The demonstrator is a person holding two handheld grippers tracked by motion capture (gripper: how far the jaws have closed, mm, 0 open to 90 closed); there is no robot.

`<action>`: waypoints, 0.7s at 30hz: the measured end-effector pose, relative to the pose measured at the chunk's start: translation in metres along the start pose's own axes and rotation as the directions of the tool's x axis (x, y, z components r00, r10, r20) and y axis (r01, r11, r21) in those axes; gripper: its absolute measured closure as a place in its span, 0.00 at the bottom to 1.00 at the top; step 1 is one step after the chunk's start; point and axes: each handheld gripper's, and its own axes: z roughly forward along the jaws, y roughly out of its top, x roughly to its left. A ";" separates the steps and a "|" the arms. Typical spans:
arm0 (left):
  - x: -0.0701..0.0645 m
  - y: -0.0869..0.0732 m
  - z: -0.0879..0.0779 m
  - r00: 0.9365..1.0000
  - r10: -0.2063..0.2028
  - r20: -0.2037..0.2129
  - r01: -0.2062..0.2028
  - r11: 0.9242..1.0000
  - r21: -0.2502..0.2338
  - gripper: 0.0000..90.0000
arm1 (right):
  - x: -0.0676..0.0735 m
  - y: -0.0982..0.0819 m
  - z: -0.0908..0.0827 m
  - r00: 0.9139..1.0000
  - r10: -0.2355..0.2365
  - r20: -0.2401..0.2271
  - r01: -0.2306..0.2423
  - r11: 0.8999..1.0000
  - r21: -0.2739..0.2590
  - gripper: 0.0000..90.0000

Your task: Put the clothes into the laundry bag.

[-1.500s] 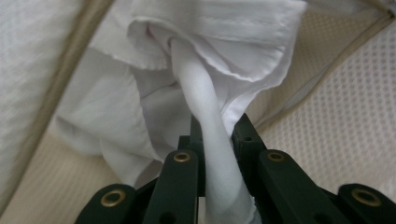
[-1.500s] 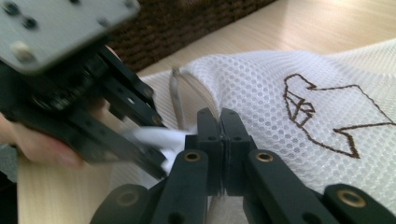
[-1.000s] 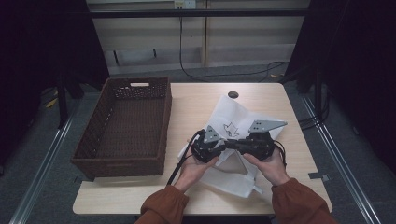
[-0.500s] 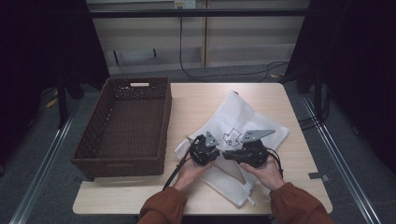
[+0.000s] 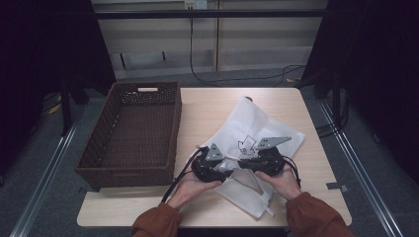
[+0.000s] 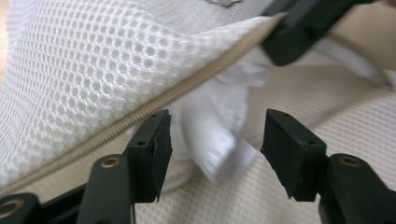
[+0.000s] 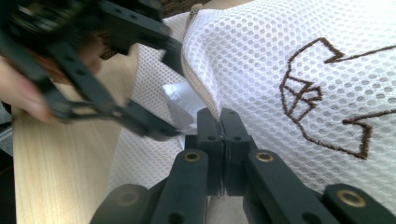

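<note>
mesh laundry bag lies at centre-right of the high view, beside the wicker basket. right gripper is clamped on its zipper edge; left gripper, jaws just opened, straddles a white garment at the mouth without pressing it. judged step: filling the bag; next, push the cloth deeper.

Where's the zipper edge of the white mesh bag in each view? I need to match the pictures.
High view: zipper edge lies low at centre, between the two grippers.
Left gripper view: it runs diagonally from lower left to upper right, above the open jaws.
Right gripper view: at centre, pinched by the shut jaws.
Shared landmark: the white cloth in the bag's mouth.
</note>
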 end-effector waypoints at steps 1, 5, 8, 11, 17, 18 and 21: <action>0.000 0.000 -0.004 1.000 0.001 0.017 -0.001 1.000 -0.006 0.57 | 0.000 0.000 0.000 1.000 -0.002 0.002 0.002 1.000 0.002 0.98; 0.003 -0.001 -0.009 0.999 0.014 0.039 -0.013 1.000 -0.013 0.88 | 0.000 0.000 0.001 1.000 -0.002 0.002 0.002 1.000 0.005 0.98; 0.006 -0.003 -0.001 1.000 -0.008 0.027 0.008 1.000 -0.003 0.93 | 0.001 0.000 0.001 1.000 -0.006 0.002 0.006 1.000 0.007 0.98; 0.009 -0.006 0.012 1.000 -0.002 -0.008 0.003 0.999 0.034 0.88 | 0.002 0.000 0.001 1.000 -0.009 -0.002 0.009 1.000 0.006 0.98; 0.016 -0.012 0.026 0.998 -0.044 -0.050 0.046 0.998 0.040 0.63 | 0.003 0.000 0.001 1.000 -0.011 -0.003 0.011 1.000 0.012 0.98; 0.017 -0.012 0.026 0.998 -0.041 -0.040 0.044 0.997 0.059 0.58 | 0.003 0.000 0.001 1.000 -0.011 -0.005 0.011 1.000 0.011 0.98; 0.015 -0.013 0.030 0.999 -0.040 -0.017 0.041 0.998 0.046 0.54 | 0.003 0.000 0.001 1.000 -0.017 -0.001 0.017 1.000 0.015 0.98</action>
